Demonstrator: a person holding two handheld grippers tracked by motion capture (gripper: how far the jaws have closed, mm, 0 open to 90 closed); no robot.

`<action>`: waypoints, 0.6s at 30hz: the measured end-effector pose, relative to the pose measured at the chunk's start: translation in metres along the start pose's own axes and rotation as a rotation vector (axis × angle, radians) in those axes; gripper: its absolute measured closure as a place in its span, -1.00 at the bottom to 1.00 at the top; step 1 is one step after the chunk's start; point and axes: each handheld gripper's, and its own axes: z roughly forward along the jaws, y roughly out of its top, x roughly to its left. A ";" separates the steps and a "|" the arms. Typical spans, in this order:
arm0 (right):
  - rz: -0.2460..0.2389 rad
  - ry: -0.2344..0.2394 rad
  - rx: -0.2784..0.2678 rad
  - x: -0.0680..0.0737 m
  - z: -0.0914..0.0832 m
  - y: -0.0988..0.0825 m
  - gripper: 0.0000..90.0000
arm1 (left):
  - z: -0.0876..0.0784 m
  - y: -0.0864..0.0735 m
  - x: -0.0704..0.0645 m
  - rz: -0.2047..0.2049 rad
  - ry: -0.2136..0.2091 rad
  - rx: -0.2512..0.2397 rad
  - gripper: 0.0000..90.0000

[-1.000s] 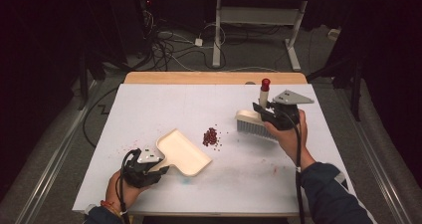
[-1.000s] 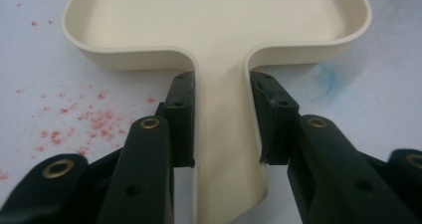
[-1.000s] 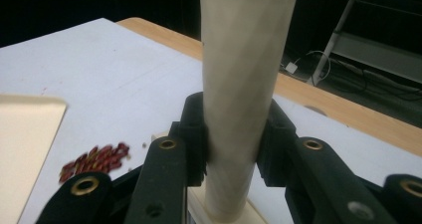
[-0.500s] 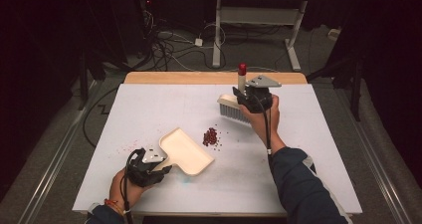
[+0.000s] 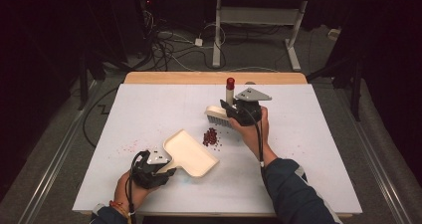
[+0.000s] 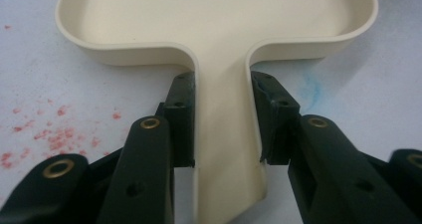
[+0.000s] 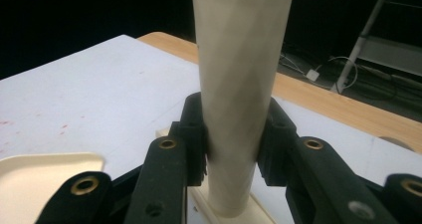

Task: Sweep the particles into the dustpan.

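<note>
Nearest to the person, the left tool (image 5: pixel 149 169) is clenched on the flat handle of the cream dustpan (image 5: pixel 190 153), whose tray lies on the white surface (image 5: pixel 318 149) with its open lip turned toward the far right. Just beyond that lip sits the small heap of dark red beads (image 5: pixel 210 136), close to it but apart. Farther off, the right tool (image 5: pixel 238 112) is grasping the upright handle of the brush (image 5: pixel 217 115), whose bristle head is on the far side of the heap. So the heap lies between brush and dustpan, and I judge the coming sweep must pull toward the person and the left, along this line.
</note>
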 end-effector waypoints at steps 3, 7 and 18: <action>-0.003 0.010 0.005 0.008 -0.003 -0.001 0.56 | 0.000 0.001 0.000 -0.004 -0.002 -0.001 0.41; -0.022 0.004 0.008 0.015 -0.005 -0.003 0.56 | 0.001 0.004 -0.001 -0.014 -0.010 0.002 0.41; -0.044 0.000 0.017 0.039 -0.017 -0.012 0.54 | 0.011 0.013 -0.009 -0.018 0.003 0.018 0.41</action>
